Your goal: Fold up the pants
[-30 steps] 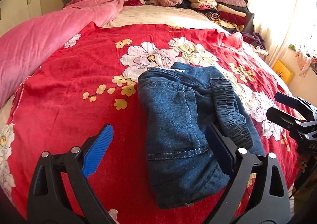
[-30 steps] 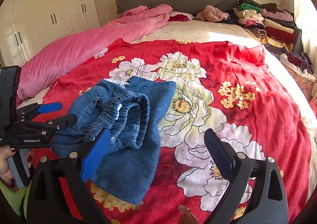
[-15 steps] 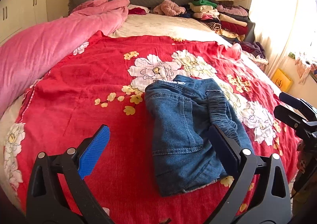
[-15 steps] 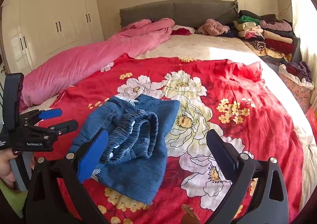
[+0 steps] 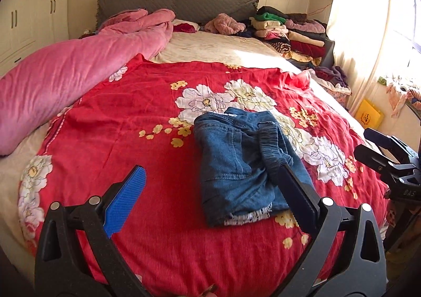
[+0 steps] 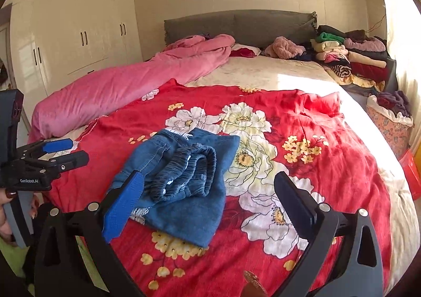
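Left gripper (image 5: 210,189) spread wide and empty, right gripper (image 6: 209,191) likewise, folded denim pants (image 5: 236,160) just beyond both on the red floral bedspread (image 5: 126,139), elastic waistband facing the right view (hand (image 6: 5,207) shown there only), pink duvet (image 5: 68,70), clothes stack (image 5: 286,34) farthest.

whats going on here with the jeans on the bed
A person holds a pair of tongs in each hand over a bed. The blue denim pants lie folded into a compact bundle on the red floral blanket. The left tongs and right tongs are both open, holding nothing.
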`<state>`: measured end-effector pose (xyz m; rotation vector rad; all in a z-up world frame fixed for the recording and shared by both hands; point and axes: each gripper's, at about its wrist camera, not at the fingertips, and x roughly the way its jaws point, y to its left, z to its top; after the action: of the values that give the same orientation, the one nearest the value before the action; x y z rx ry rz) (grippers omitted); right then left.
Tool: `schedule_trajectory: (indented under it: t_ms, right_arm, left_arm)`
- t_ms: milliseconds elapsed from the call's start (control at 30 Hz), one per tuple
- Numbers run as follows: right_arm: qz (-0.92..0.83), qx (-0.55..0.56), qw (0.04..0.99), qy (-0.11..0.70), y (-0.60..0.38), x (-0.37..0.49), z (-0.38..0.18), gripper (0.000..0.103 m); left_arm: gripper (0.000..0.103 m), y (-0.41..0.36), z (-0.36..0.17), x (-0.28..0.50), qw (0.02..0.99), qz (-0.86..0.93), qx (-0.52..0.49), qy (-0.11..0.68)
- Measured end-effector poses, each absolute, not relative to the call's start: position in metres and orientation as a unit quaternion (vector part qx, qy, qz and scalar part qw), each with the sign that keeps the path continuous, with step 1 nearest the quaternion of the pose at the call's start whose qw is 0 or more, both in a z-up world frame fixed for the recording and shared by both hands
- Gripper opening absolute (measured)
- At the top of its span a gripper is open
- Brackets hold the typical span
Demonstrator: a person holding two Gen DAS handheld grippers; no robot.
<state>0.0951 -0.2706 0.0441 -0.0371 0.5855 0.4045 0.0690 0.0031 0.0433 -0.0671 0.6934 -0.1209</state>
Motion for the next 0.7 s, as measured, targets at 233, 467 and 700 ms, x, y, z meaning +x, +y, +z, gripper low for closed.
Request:
schedule_trajectory:
  t_ms: [233,467,700]
  right_arm:
    - [0.197,-0.021,0.937,0.287,-0.273,0.070,0.043,0.099]
    - [0.193,-0.026,0.935,0.296,-0.283,0.054,0.034,0.099]
    - [0.181,-0.024,0.932,0.314,-0.288,0.048,0.021,0.099]
  left_arm:
    - [0.094,0.000,0.036,0.045,0.937,-0.055,-0.025,0.344]
    - [0.094,-0.004,0.027,0.030,0.935,-0.058,-0.021,0.349]
    - [0.094,-0.003,0.019,0.025,0.933,-0.056,-0.034,0.355]
